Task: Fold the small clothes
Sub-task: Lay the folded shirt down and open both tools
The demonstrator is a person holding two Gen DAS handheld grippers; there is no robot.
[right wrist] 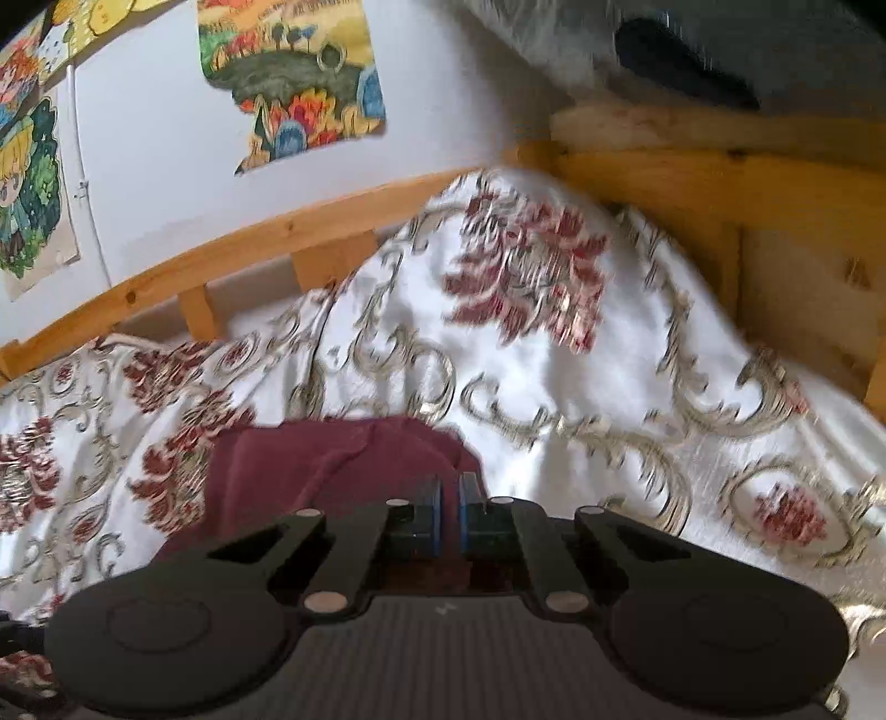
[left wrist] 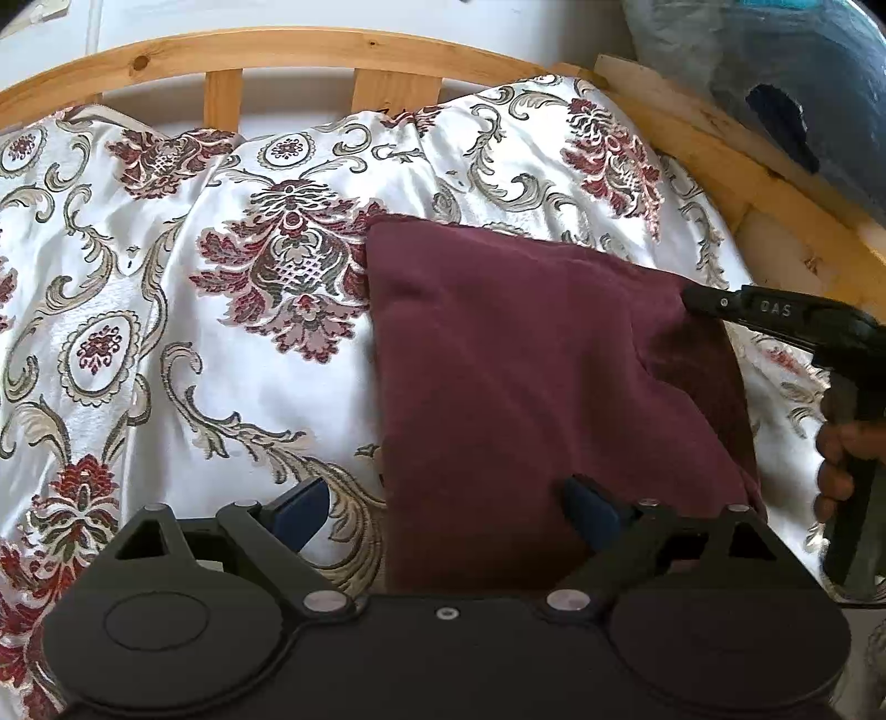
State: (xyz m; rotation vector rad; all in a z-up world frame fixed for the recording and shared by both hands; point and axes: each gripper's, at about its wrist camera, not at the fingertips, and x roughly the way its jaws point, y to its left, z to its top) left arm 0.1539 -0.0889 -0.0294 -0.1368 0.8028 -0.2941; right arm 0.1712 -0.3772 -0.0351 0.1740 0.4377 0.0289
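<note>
A: What is the left hand-held gripper (left wrist: 448, 512) doing?
B: Its blue fingers (left wrist: 302, 512) are spread wide; one hovers over the bedspread (left wrist: 166, 343), the other over the near edge of the maroon cloth (left wrist: 526, 376).

A: And the right hand-held gripper (right wrist: 449, 493)?
B: Nearly closed, pads a sliver apart. Whether it pinches the cloth, I cannot tell. In the left view it reaches in from three o'clock, tip at the cloth's far right corner.

A: Where is the cloth?
B: Folded on the patterned bedspread, wooden bed rail (left wrist: 277, 50) at twelve o'clock.
</note>
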